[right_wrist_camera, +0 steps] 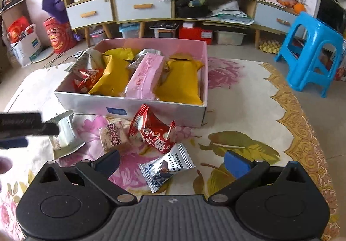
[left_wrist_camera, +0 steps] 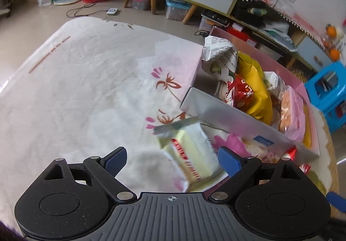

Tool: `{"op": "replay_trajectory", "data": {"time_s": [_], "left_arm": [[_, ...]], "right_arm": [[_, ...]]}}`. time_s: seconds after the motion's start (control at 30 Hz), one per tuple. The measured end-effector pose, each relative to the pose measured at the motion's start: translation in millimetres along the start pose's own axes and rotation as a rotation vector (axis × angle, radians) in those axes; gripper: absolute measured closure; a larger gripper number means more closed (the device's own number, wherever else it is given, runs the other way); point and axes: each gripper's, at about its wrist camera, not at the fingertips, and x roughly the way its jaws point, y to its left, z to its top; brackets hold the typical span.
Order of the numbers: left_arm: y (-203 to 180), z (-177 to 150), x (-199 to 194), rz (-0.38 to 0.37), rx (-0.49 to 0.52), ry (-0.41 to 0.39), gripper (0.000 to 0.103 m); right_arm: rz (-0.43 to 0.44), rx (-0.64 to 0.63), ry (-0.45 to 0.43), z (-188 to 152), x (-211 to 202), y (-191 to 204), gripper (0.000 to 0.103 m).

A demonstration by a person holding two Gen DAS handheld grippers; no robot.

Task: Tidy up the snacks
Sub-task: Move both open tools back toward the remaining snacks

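pickup step: left tongs (left_wrist_camera: 172, 160) spread wide and empty over the pale green snack packet (left_wrist_camera: 190, 154) lying just near of the pink box (right_wrist_camera: 129, 107) on the bench, right tongs (right_wrist_camera: 173, 162) also released above the truffle packet (right_wrist_camera: 166, 168); next calls for lowering and clamping.

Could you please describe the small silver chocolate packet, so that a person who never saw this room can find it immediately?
Find the pink-lined box full of snacks on the flowered cloth. Several loose packets lie on the cloth in front of it; the chocolate packet is the one farthest from the box, just below the red packet. It alone is silver with dark blue print and the word TRUFFLE.
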Motion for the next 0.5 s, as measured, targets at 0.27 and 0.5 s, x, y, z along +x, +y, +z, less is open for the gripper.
{"op": "replay_trajectory", "data": {"time_s": [0.27,0.5], "left_arm": [[-19.9,-10.1,15.6,0.031,0.036,-0.022,0.004],[-39.3,-26.0,19.7,0.087,0.246,-0.067,0.004]], "right_arm": [[-0.020,0.025,-0.002,-5.1,13.9,-19.8,0.008],[0.018,0.003,0.001,-11.1,23.4,-26.0,0.008]]}}
